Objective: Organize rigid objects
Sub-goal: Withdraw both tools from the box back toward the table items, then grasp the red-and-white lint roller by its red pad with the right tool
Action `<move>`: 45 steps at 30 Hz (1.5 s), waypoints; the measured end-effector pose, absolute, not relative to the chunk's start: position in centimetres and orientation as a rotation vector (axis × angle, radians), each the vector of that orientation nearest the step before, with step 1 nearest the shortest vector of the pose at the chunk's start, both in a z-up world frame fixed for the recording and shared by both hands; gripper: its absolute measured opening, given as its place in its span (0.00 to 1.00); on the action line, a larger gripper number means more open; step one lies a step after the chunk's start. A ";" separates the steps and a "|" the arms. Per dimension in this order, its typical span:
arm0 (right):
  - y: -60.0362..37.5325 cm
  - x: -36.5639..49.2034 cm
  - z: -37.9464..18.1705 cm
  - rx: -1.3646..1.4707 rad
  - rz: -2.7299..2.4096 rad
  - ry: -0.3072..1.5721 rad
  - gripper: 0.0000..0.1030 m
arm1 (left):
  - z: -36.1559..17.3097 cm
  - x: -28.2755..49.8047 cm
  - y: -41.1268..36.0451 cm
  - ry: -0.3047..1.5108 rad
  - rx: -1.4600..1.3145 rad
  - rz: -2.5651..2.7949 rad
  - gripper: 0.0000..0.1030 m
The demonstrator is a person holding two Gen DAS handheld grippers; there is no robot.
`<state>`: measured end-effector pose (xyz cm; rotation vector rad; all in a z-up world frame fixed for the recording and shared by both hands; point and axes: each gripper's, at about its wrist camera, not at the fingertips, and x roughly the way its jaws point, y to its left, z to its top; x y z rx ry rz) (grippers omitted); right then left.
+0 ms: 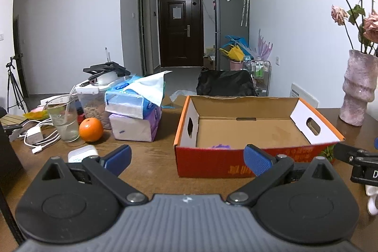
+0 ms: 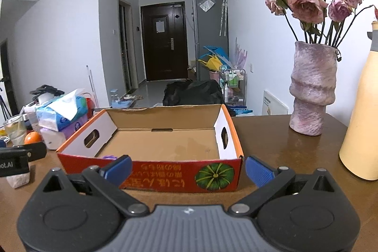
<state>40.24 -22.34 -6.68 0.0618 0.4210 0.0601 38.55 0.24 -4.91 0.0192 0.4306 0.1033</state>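
Hovering between picks, by the look of it: left gripper [image 1: 186, 157] spread wide and holding nothing, right gripper [image 2: 189, 165] likewise wide and bare. Open red-and-orange cardboard box [image 1: 236, 162] sits just ahead of both, slightly right of the left gripper's centreline; nearly bare inside, only a small purple item [image 1: 221, 146] against the near wall, identity unclear. Probably early in the sort. Candidates for next pick: white rectangular plastic case [image 1: 82, 154] just ahead-left of the left fingers, round orange fruit [image 1: 91, 126] beyond it, white mug-like piece [image 1: 373, 200] at far right, mostly cut off. Next move likely needs a leftward swing, low approach, jaws straddling the case. Glass cup with straw [image 1: 63, 119] and stacked tissue packs [image 1: 134, 115] stand close, so risk of a knock. Pink textured vase of dried roses [image 2: 311, 89] and tall cream bottle [image 2: 361, 110] ahead-right of the right gripper. Brown wooden table [image 1: 153, 157]; white-walled room, dark door [image 1: 180, 27] far ahead.
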 end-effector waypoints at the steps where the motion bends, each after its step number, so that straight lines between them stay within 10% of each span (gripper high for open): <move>1: -22.3 39.8 -6.7 0.060 0.063 0.420 1.00 | -4.9 38.2 0.3 0.431 0.021 0.103 1.00; 45: -15.0 27.5 -11.0 -0.120 0.393 0.560 0.93 | -9.3 26.2 6.5 0.552 -0.022 0.108 1.00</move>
